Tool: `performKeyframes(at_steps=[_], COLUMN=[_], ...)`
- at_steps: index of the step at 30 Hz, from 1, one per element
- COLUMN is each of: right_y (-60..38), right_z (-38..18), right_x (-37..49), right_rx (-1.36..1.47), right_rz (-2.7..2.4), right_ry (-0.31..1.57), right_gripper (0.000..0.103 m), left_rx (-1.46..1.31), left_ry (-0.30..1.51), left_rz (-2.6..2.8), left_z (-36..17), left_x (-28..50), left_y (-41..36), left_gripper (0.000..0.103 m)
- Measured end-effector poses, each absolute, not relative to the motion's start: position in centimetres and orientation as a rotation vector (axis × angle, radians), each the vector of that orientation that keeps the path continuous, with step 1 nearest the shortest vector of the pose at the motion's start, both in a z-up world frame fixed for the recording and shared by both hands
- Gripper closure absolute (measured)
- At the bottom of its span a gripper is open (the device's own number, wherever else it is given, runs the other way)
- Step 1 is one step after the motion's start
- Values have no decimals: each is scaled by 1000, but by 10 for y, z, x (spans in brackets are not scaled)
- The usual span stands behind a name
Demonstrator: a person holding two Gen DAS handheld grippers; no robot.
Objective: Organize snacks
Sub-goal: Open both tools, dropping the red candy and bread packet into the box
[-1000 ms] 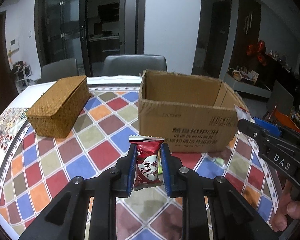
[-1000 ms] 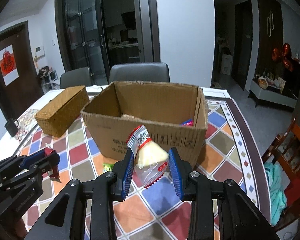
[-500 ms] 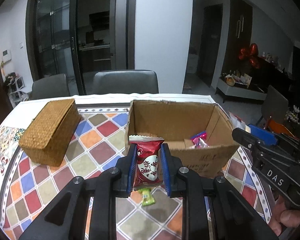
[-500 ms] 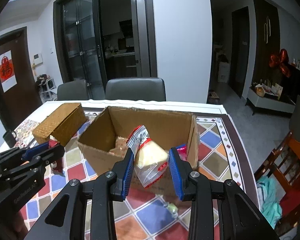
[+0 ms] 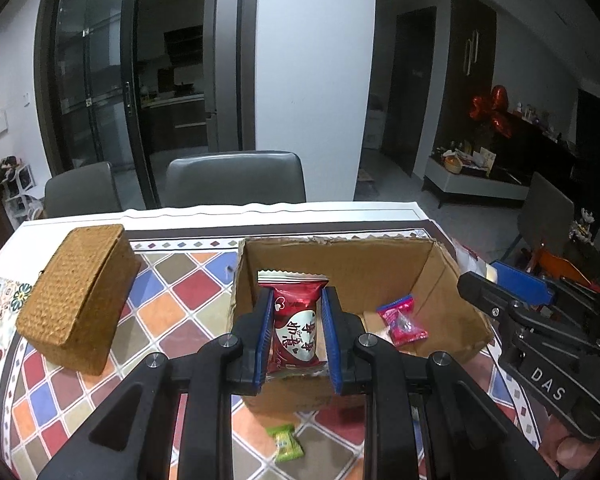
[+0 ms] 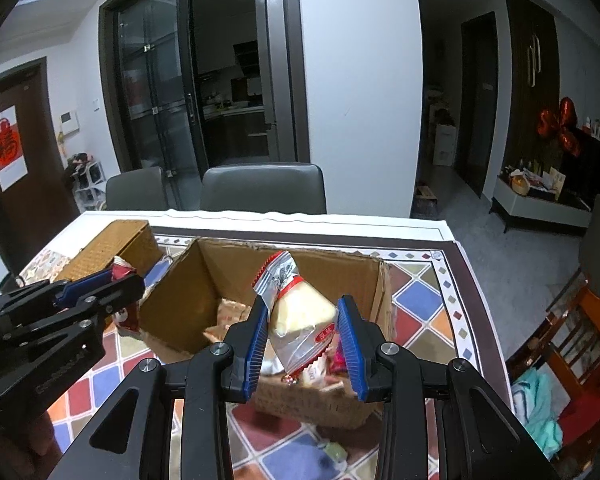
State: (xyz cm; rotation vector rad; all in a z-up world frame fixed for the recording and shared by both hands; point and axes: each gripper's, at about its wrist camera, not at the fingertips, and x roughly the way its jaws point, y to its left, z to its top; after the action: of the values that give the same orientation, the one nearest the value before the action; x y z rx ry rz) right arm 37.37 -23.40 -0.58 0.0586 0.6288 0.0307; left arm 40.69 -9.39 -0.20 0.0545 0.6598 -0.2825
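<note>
Left gripper (image 5: 296, 336): ribbed blue pads pinch a glossy red snack packet (image 5: 295, 330) with crimped ends, centre frame, over the near wall of the open corrugated cardboard box (image 5: 440, 276). Right gripper (image 6: 303, 344): pads clamp a crinkly clear bag of pale wedge-shaped snack (image 6: 300, 316), also above the box. Pink wrapped candy (image 5: 402, 320) lies on the box floor. Green candy (image 5: 287, 442) sits on the checkered tablecloth (image 5: 172, 320), lower centre. Woven lidded basket (image 5: 78, 296) at left.
</note>
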Motion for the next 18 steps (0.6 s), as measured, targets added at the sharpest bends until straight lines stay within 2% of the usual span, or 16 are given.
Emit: performKeyframes(at_steps=[18], right_y=[-235], right_z=[-31], right_x=[413], right_rx=[56], right_rz=[53], right_ry=[676], right_gripper=[67], left_rx=[79], left_ry=[705], left_rz=[-304], left_z=[-27], left_x=[448], left_y=[-109], left_gripper=[78])
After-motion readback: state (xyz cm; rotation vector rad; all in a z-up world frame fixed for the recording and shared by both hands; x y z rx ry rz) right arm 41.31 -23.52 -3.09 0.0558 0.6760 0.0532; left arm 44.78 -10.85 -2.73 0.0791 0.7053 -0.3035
